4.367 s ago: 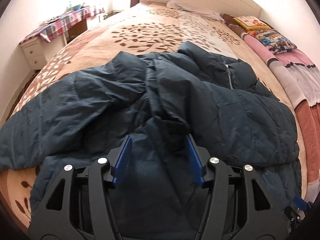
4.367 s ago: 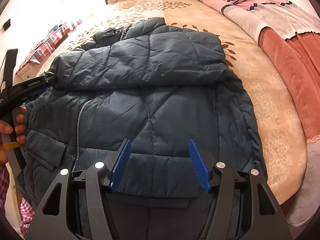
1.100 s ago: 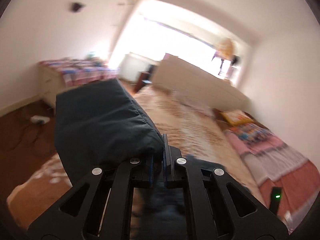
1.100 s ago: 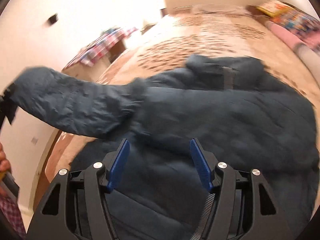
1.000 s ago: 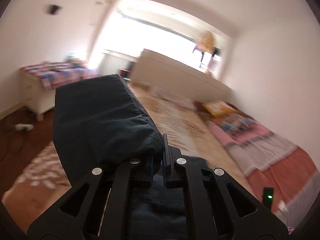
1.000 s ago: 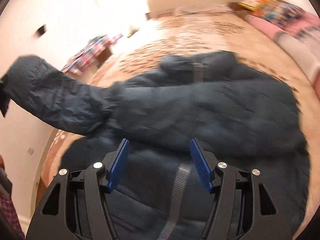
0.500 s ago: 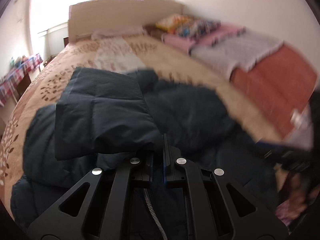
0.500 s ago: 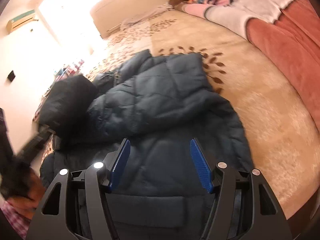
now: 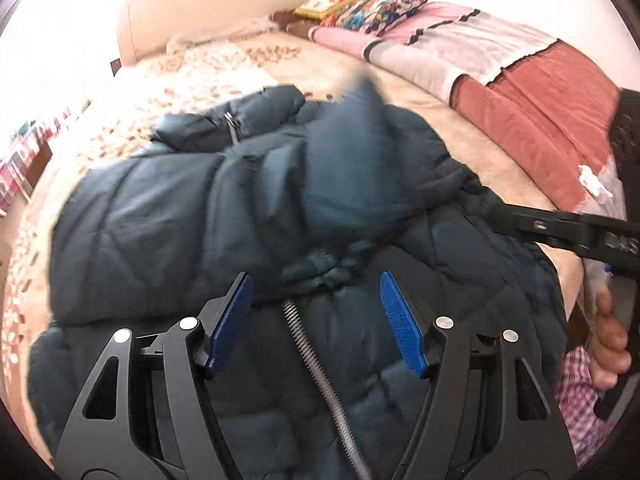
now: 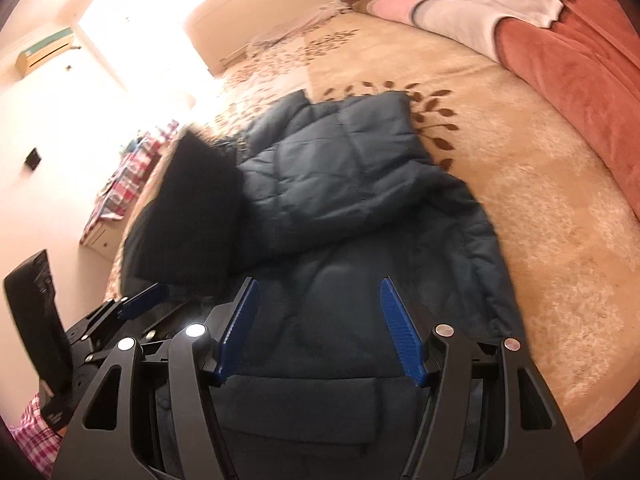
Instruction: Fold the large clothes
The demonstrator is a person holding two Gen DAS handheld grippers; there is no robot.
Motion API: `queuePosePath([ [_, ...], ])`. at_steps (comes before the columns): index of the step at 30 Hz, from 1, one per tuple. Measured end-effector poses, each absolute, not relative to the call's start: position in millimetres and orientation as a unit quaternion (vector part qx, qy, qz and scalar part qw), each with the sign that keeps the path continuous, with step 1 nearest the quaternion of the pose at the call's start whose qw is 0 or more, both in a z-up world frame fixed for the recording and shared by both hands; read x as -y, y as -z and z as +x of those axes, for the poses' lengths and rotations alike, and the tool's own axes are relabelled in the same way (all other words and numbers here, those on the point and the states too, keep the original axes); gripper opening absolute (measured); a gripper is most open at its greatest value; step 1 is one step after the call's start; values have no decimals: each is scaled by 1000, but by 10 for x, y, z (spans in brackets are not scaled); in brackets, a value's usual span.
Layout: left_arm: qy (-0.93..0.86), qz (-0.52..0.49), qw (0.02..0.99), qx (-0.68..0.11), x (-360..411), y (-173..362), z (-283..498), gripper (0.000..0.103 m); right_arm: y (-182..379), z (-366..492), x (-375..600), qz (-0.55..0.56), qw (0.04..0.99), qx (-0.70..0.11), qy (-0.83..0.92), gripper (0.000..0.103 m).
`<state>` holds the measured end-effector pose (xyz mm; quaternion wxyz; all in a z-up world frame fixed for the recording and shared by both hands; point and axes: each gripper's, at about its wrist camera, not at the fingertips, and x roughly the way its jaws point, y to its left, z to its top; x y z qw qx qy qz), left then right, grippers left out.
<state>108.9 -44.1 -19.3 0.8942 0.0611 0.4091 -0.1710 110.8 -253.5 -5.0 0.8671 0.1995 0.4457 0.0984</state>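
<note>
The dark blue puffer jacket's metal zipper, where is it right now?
In the left wrist view the metal zipper runs down the front of the dark blue puffer jacket, between the opening jaws of the left gripper, which hold nothing.

Dark blue quilted puffer jacket [image 10: 360,208] fills near bed side — bare beige leaf-patterned bedspread [image 10: 540,208] beside it open; rolled pink-red blanket [image 10: 580,60] blocks far edge.

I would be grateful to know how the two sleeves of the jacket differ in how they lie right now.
The left sleeve is blurred and seems to be dropping across the jacket's chest, its cuff near the zip. The right sleeve lies flat and sharp, folded over the chest. Both are the same dark quilted fabric, and neither sits between any fingers.
</note>
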Motion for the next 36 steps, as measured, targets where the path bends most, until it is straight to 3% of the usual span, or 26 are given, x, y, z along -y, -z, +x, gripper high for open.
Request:
queuePosePath([
  [8, 97, -25, 913, -395, -139, 49, 835, 66, 82, 1192, 1965, 123, 871, -462, -114, 68],
  [13, 35, -39, 920, -388, -512, 75, 963, 66, 318, 1317, 2176, 194, 845, -493, -70, 68],
  [15, 12, -41, 920, -390, -623, 106, 1115, 66, 395, 1351, 2252, 221, 833, -502, -64, 53],
  [17, -8, -46, 918, -395, -746, 141, 1283, 64, 472, 1409, 2306, 243, 823, -511, -55, 47],
  [19, -35, -51, 911, -408, -876, 205, 1486, 48, 498, 1462, 2309, 258, 816, -513, -57, 38],
  [21, -54, -65, 902, -424, -968, 290, 1632, 37, 503, 1522, 2275, 265, 809, -519, -71, 11],
  [24, -69, -97, 879, -462, -1101, 494, 1791, 30, 413, 1524, 2250, 252, 817, -513, -75, 5],
  [27, -70, -95, 872, -474, -1096, 614, 1814, 30, 299, 1431, 2320, 252, 832, -488, -76, 5],
  [36, -82, -68, 877, -468, -927, 538, 1707, 30, 529, 1475, 2223, 205, 821, -531, -46, 6],
])
